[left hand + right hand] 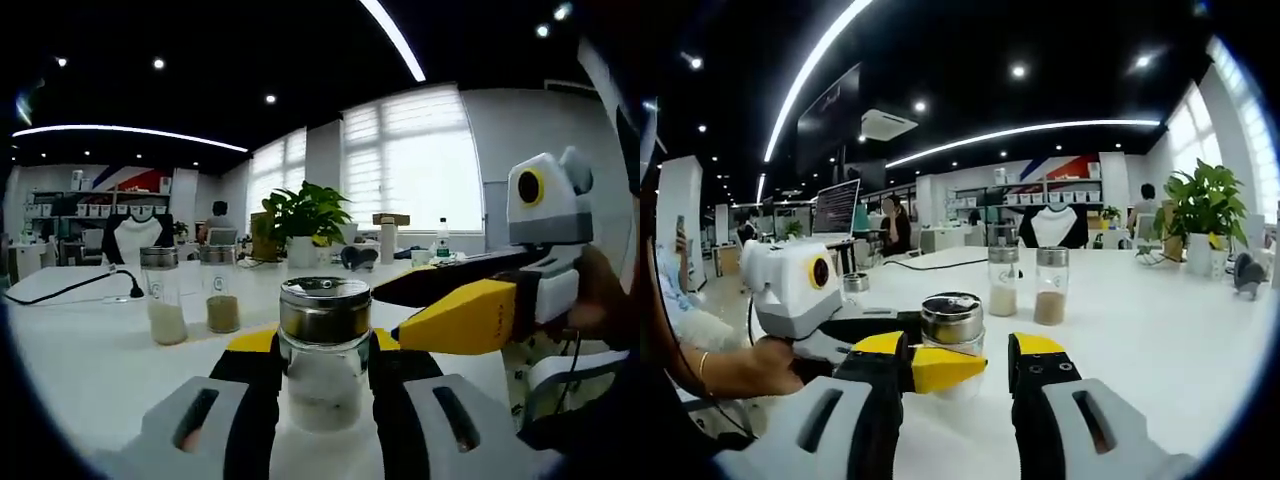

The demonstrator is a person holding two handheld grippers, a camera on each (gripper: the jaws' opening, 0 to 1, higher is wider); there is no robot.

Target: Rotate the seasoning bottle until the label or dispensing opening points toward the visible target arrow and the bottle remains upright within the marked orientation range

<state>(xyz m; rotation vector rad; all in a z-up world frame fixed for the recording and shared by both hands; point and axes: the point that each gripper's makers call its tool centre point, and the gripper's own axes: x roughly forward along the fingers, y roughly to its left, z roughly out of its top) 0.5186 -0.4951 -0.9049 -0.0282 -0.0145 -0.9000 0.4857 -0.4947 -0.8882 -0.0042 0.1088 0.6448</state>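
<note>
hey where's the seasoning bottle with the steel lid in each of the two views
Left gripper view: seasoning bottle low centre, between that view's own jaws.
Right gripper view: the same bottle sits just left of centre, beyond the jaws, with the left gripper at it.
Shared landmark: the two spice jars standing side by side on the white table.

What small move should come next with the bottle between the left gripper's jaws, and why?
Probably close the left gripper snugly on the seasoning bottle: its jaws flank the upright glass body, while the right gripper reaches in beside the metal lid. No target arrow is visible.
</note>
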